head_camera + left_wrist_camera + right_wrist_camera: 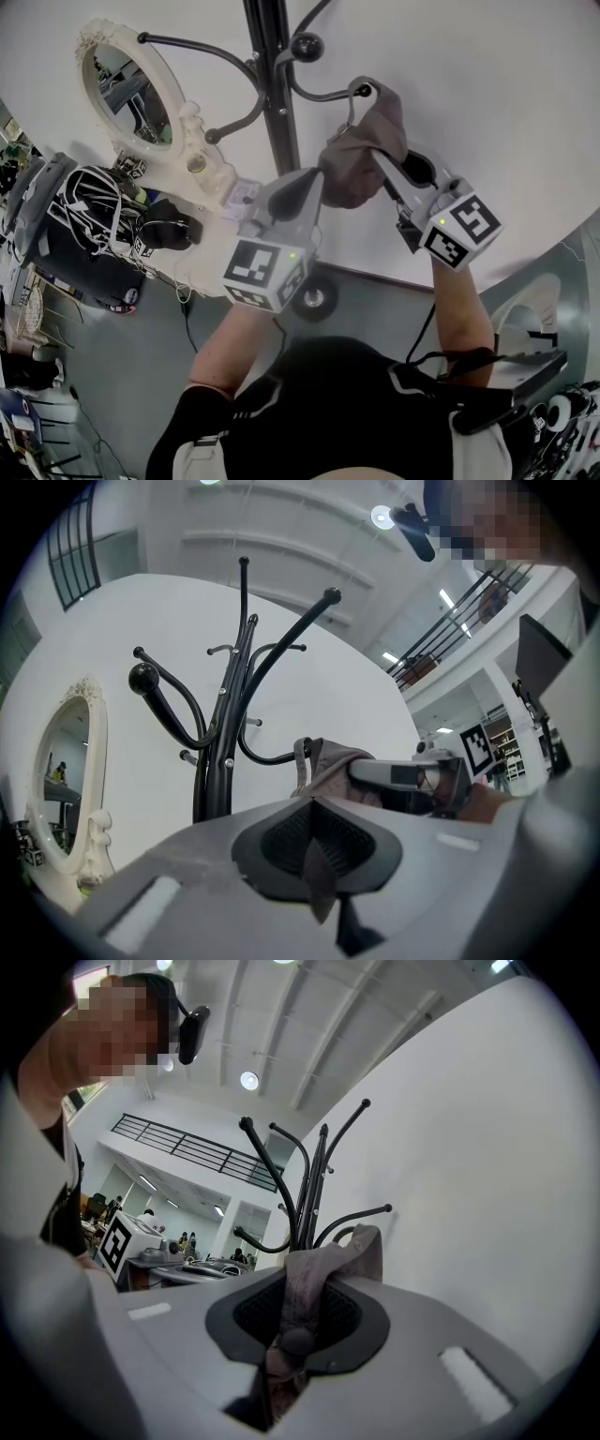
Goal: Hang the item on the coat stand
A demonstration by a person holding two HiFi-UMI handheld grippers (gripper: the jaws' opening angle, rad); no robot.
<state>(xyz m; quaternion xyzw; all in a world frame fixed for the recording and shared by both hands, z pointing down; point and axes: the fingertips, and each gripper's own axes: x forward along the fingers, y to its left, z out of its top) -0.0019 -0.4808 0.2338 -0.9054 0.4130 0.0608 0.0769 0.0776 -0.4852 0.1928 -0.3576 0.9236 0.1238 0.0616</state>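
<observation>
A grey-brown cloth item point(361, 155) hangs stretched between both grippers, close to the black coat stand point(272, 84). My left gripper point(314, 183) is shut on its lower left edge. My right gripper point(384, 173) is shut on its right side. The item's strap loop point(352, 105) sits right at the ball tip of a low curved hook point(328, 94); whether it is over the tip I cannot tell. In the left gripper view a fold of cloth point(319, 864) is pinched in the left gripper point(317, 855). The right gripper view shows the right gripper point(295, 1321) clamping bunched cloth point(305, 1283), with the stand point(309, 1194) beyond.
A white wall stands right behind the stand. An oval mirror in a white ornate frame point(127, 89) is to the left, with dark bags point(94, 216) beside it. Other hooks point(202, 52) branch off the pole higher up and to the left.
</observation>
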